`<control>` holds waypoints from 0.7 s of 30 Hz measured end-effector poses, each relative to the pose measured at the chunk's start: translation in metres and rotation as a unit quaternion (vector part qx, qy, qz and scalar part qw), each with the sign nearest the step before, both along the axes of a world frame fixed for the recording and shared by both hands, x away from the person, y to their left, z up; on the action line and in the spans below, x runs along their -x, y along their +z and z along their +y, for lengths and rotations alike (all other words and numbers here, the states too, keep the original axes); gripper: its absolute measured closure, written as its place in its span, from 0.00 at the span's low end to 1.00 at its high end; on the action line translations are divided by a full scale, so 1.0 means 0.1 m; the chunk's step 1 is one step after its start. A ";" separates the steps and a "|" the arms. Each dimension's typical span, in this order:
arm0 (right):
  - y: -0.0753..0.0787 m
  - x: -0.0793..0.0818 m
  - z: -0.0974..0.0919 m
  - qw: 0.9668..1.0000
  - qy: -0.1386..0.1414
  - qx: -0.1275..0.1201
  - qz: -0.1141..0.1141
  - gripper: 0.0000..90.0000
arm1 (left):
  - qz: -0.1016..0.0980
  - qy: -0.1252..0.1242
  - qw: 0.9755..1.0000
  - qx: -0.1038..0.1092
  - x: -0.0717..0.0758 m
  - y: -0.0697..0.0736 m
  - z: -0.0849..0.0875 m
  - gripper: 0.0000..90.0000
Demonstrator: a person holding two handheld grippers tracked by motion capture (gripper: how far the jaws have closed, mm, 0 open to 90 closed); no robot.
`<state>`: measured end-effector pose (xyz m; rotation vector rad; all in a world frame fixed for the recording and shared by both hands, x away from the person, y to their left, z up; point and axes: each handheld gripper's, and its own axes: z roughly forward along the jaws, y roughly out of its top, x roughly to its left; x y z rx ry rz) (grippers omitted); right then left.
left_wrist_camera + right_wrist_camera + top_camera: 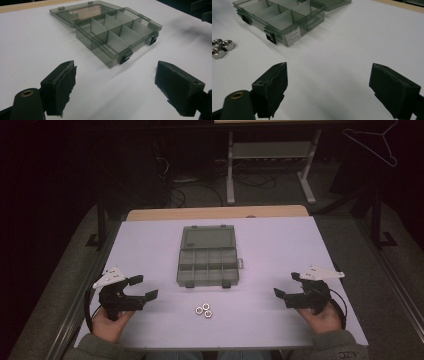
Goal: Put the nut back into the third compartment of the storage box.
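Three hex nuts [204, 310] touch each other on the white table [280, 250], between my left gripper [143, 289] and right gripper [286, 286], both with jaws spread wide, holding nothing. Just beyond the nuts sits the smoky divider box [208, 265], lid flat open; its side sticker [293, 33] is too small to read, my sleeve shows "OZY"

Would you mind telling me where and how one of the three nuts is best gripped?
Take the nut at the left of the cluster across two outer flats, from above. It lies flat touching the other nuts, so only its outer side leaves room for a jaw.
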<state>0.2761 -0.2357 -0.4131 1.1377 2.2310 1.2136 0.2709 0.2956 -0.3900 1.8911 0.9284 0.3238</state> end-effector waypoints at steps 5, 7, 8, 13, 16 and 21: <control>0.00 0.01 -0.01 1.000 0.000 -0.001 0.000 0.16 | -0.001 -0.003 1.000 -0.002 0.00 0.00 -0.01 0.18; 0.00 0.01 -0.01 1.000 0.002 -0.001 0.000 0.16 | 0.000 -0.003 1.000 -0.001 0.00 0.00 -0.01 0.18; 0.00 0.01 0.00 1.000 0.002 0.000 0.001 0.16 | 0.000 -0.003 1.000 -0.001 0.00 0.00 -0.01 0.18; 0.01 0.01 0.02 1.000 0.008 0.005 0.000 0.16 | -0.001 -0.003 1.000 -0.001 0.01 0.00 -0.01 0.18; 0.02 0.01 0.04 1.000 0.008 0.006 0.002 0.16 | 0.000 -0.004 1.000 -0.003 0.02 0.00 0.00 0.18; 0.04 0.02 0.09 1.000 0.016 0.012 0.002 0.16 | -0.001 -0.004 1.000 -0.003 0.02 0.00 -0.01 0.18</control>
